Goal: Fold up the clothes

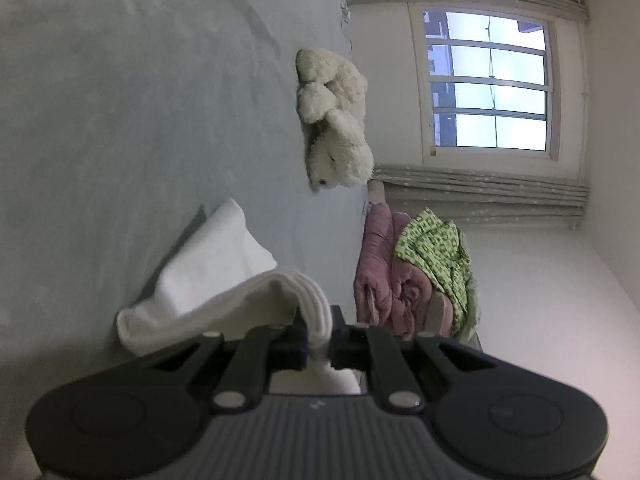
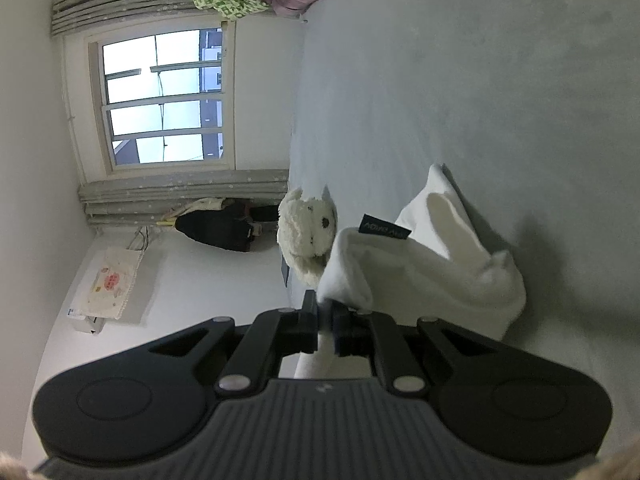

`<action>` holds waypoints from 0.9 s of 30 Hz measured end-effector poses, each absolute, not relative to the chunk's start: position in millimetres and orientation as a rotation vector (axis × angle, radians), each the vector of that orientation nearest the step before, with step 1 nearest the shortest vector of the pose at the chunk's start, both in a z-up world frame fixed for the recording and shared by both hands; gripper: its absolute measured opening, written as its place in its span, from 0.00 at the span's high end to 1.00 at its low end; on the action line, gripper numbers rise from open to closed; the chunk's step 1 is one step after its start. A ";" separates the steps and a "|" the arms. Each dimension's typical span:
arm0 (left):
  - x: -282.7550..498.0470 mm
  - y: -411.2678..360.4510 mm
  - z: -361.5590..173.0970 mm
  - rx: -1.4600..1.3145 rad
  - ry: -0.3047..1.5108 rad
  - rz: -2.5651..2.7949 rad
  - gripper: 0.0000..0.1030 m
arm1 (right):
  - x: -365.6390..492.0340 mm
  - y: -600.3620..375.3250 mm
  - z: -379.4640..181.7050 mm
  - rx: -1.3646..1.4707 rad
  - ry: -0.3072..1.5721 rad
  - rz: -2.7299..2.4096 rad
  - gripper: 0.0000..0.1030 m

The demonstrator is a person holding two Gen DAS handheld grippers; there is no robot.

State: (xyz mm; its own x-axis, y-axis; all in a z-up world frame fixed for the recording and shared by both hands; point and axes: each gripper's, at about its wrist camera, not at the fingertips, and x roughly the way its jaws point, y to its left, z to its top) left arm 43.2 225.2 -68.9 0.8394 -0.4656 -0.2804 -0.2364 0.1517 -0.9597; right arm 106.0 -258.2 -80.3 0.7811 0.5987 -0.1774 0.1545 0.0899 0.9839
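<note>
White garment (image 1: 216, 272) pinched by left gripper (image 1: 318, 344) and right gripper (image 2: 326, 320), stretched between them.

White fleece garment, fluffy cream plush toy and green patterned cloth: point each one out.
white fleece garment (image 2: 440, 272), right wrist view, middle of its body
fluffy cream plush toy (image 1: 336, 120), left wrist view, its torso
green patterned cloth (image 1: 436, 248), left wrist view, its centre

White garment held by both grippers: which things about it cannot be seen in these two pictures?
- White garment: its kind and full shape; bunched, partly behind the left gripper.
- Dark label, right wrist view: lettering too small and blurred.
- Clamped edge at the right gripper: covered by its fingers.
- Stuffed toy: lower part behind the garment.
</note>
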 end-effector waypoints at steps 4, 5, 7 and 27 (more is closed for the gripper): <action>56.8 229.3 -80.2 -1.436 0.601 -0.173 0.91 | 116.7 -259.1 -90.1 1.467 0.637 0.382 0.89; 59.7 229.1 -81.5 -1.424 0.595 -0.176 0.91 | 118.2 -259.0 -91.6 1.465 0.631 0.388 0.89; 65.6 228.9 -84.0 -1.401 0.583 -0.182 0.91 | 120.0 -258.7 -95.3 1.466 0.618 0.402 0.87; 74.1 200.0 -48.6 -0.826 0.511 -0.061 0.59 | 95.6 -238.5 -57.3 0.919 0.538 0.273 0.48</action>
State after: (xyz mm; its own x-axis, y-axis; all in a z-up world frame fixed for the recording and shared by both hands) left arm 74.1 200.0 -48.6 0.8777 -0.2471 -0.4107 -0.1427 0.6834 -0.7160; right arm 95.6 -238.5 -57.3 0.8354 0.4447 -0.3229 0.0023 0.5847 0.8113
